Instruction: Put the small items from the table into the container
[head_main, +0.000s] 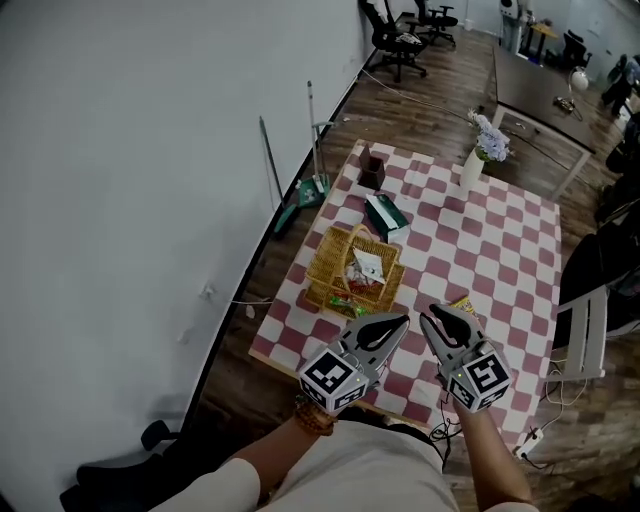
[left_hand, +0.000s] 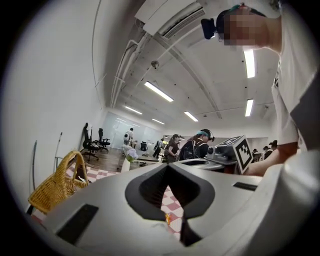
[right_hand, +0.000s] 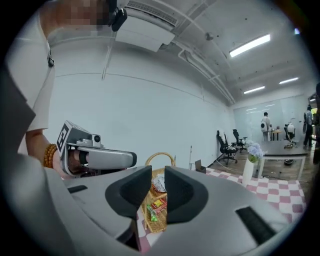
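Head view: yellow item (head_main: 463, 303) part-hidden behind right claw (head_main: 430, 316), narrowly parted, empty; left claw (head_main: 402, 321) closed, empty.

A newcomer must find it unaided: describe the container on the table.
Find the pink-and-white checked table beside the white wall. On its wall-side edge, toward the near end, stands the wicker basket. It alone is woven, yellow-tan and has an arched handle; the green box behind it and the white vase are smooth.
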